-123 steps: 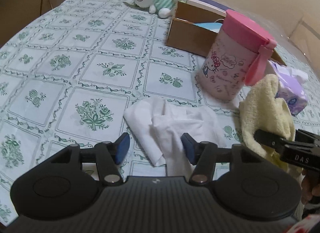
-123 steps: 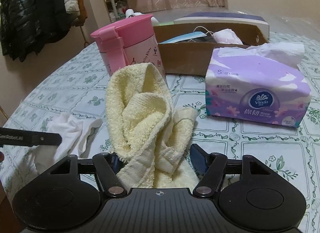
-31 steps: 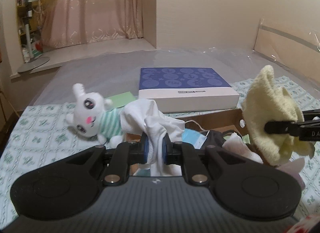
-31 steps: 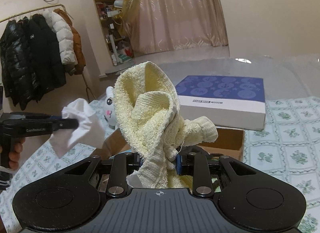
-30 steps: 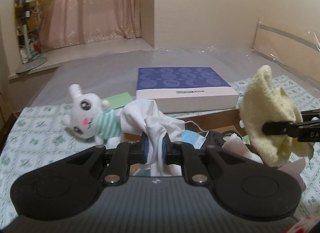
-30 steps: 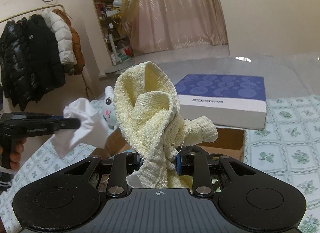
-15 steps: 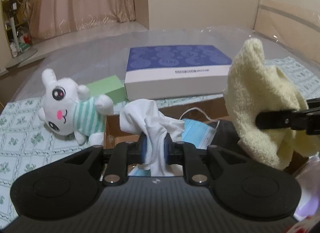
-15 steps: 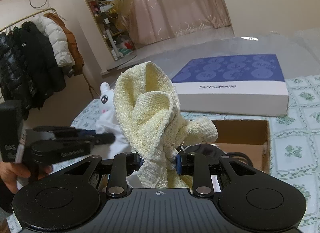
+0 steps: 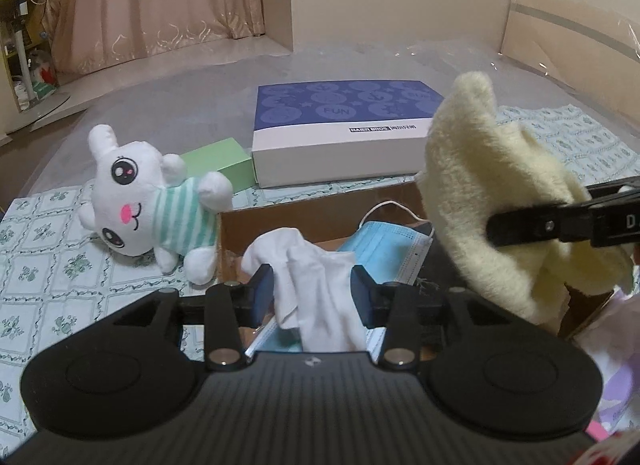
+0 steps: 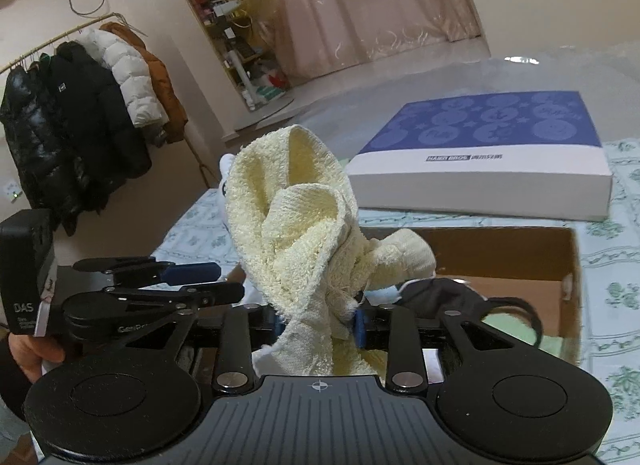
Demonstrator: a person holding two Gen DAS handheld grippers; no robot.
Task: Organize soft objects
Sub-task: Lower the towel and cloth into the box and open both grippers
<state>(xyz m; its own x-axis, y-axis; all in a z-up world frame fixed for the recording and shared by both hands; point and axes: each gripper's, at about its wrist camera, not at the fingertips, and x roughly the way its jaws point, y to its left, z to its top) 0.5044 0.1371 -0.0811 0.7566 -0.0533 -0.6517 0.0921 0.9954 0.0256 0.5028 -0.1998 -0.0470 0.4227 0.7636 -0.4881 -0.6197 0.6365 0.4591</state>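
White cloth (image 9: 316, 285): thin, limp, very light, no stiffness; bunched between the left gripper (image 9: 312, 293) pads, over the near end of the cardboard box (image 9: 320, 213), partly draped on a blue face mask (image 9: 388, 249). Likely to slump and drop once free; best pinched at a thick fold in the bunch, not a loose edge, which would slip out. Nothing fragile.

Yellow towel (image 10: 304, 233): thick terry, soft, heavier than the cloth, grippy nap, holds a lumpy shape. Hanging in the right gripper (image 10: 316, 321) above the box, over a black mask (image 10: 452, 297) inside. Best taken at the knotted middle where several layers stack.

Left gripper: jaws just opened, clear gaps either side of the cloth, pads not pressing, so released though cloth sits between. Right gripper: jaws also just opened wider; towel fills the space between the pads and touches both, so cannot tell whether pressed or merely resting.

Versus a second ago: both sets of jaws tightly pinched then, now spread. Both grippers lower and closer to the box; box interior and masks fill more of both views. Cloth stood up above the left pads then, now sagged flat toward the box. Towel shape almost the same. Plush bunny (image 9: 148, 201), blue-lidded flat box (image 9: 344, 133) and green block (image 9: 220, 163) in the same places on the patterned tablecloth (image 9: 48, 261). Versus four seconds ago: cloth and towel down on the tablecloth then, by a pink canister and a tissue pack; now at the box.
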